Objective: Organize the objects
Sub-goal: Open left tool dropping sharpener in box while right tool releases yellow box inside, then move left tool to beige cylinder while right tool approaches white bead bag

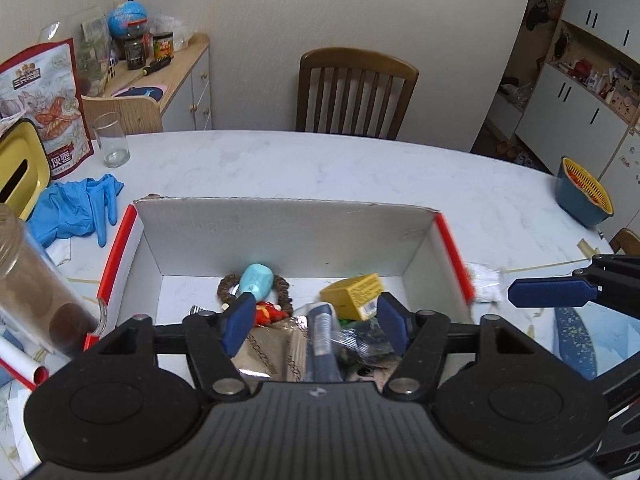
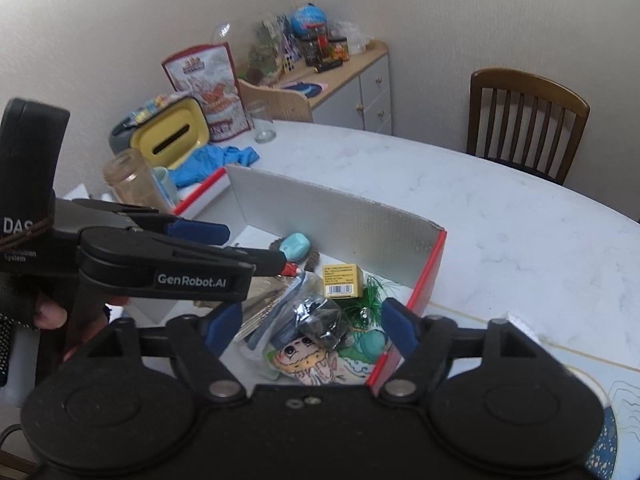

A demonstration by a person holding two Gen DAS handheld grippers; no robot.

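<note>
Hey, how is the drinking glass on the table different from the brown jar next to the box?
The drinking glass is clear and looks empty; the brown jar is tinted and looks partly filled with something brown. The glass stands at the far-left table edge by the snack bag; the jar stands by the box's left wall. Both stand upright and lidless.

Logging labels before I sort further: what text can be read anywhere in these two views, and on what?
"GenRobot.AI": side of the left hand-held gripper, right wrist view.
"DAS": black handle of that gripper; the smaller line beneath is too blurred.
"灰枣": red snack bag; its other print is too small.
"snoozz", partly covered: brown packet in the box.
Yellow carton: barcode and print too small.
Jar labels on the sideboard: unreadable.
</note>
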